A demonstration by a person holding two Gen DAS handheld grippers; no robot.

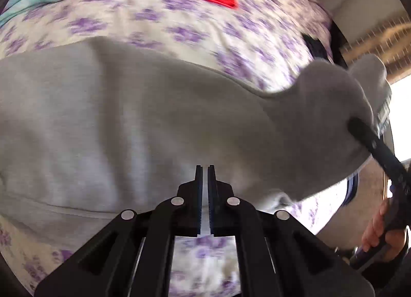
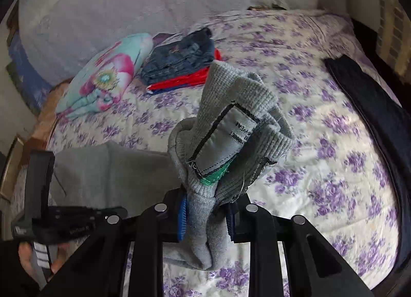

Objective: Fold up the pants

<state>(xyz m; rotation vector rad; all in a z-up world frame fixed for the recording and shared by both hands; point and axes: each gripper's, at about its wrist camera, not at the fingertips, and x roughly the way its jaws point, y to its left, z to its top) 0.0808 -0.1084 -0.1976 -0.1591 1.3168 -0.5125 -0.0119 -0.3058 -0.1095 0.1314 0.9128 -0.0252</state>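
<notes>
Grip, right: right hand-held gripper [image 2: 205, 220] is clamped on a bunched end of the grey pants [image 2: 231, 122]; ribbed band and sewn label [image 2: 226, 137] stand up just ahead of its jaws, so this looks like the waistband end, lifted off the bed.
Grip, left: left hand-held gripper [image 1: 204, 194] has its jaws drawn nearly together with a pale strip showing between them; it looks pinched on the near edge of the pants [image 1: 143, 122], though blur leaves this uncertain.
Why held so: with both ends taken, the cloth hangs as a sheet between the two hand-held grippers, which judging by the task sets up carrying one end over the other for a fold.
Pants position: directly ahead of the left hand-held gripper and spreading to both sides of it, the rest lying on the floral bedspread [image 2: 321, 122]; the raised end is at its far right, in the right hand-held gripper [image 1: 364, 132].
Ahead and left of right grip: folded jeans [image 2: 179, 58] on a red garment [image 2: 185, 81], beside a patterned pillow [image 2: 108, 76].
Far right of right grip: dark garment [image 2: 372, 107] along the bed edge.
In the way: nothing lies on the open bedspread ahead; the stack and dark garment sit well apart from the pants.
</notes>
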